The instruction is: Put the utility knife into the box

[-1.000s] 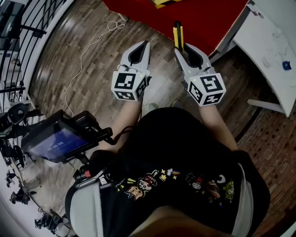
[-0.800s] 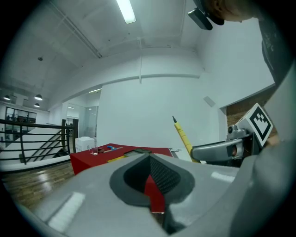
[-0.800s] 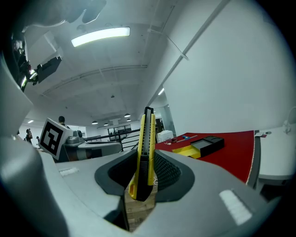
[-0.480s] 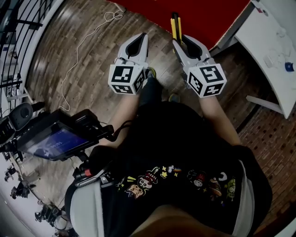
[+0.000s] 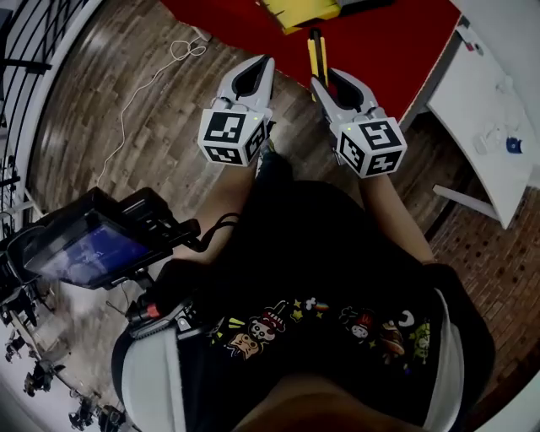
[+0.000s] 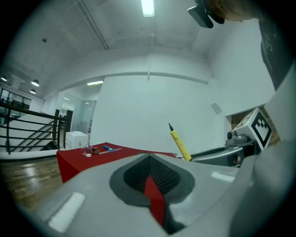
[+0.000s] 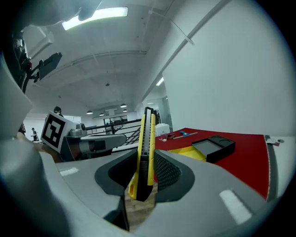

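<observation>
Utility knife pinched near tail by right gripper, short of red table's near edge. Yellow box beyond that edge. Left gripper pressed together, empty. Risk: long overhang pivots in pads; tip snags box wall.

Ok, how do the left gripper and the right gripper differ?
The right gripper is shut on a yellow and black utility knife that sticks out past its jaws; the left gripper is shut on nothing. In the head view the left gripper leans rightward and the right gripper leftward, so their tips converge. Both are grey and point ahead, side by side.
</observation>
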{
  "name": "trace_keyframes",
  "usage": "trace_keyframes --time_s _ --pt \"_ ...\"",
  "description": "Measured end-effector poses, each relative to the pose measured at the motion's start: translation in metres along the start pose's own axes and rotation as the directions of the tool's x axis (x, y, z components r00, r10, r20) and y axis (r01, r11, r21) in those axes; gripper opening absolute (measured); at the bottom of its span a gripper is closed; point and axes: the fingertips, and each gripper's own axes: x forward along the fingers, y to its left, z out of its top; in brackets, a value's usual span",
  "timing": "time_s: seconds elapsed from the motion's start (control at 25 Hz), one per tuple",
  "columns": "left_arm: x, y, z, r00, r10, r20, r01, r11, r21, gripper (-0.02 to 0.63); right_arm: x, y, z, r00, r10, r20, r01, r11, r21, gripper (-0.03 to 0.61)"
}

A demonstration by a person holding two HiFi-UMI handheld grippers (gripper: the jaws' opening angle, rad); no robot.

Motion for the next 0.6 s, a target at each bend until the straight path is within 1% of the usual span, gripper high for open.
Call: trace_keyframes --time_s 0.16,0.28,0.36,0.48,0.6 --pt "0.052 0.056 -0.003 0.997 -0.066 -0.042 0.065 0.997 -0.038 0.002 0.071 -0.023 0.011 0.997 -0.055 -0.045 0.057 0.997 0.052 0.14" --pt "0.083 0.085 -0.007 0.993 -0.102 -0.06 0.099 0.994 -0.048 0.002 0.107 -0.037 0.016 0.995 -0.079 -0.063 0.083 0.995 0.061 0.14" --pt "0.09 0.09 -0.008 0.993 -0.105 -0.059 0.102 0.993 -0.053 0.002 0.113 -0.04 0.016 0.994 -0.087 -0.07 0.091 0.994 0.056 0.14" --pt "0.09 0.086 -0.01 0.993 -0.105 -0.059 0.102 0.993 -0.056 0.002 0.108 -0.041 0.014 0.993 -0.092 -0.079 0.096 0.994 0.045 0.14" --pt "0.091 0.089 -0.009 0.994 -0.094 -0.056 0.092 0.995 -0.05 0.002 0.114 -0.041 0.014 0.993 -0.079 -0.082 0.081 0.996 0.027 0.14"
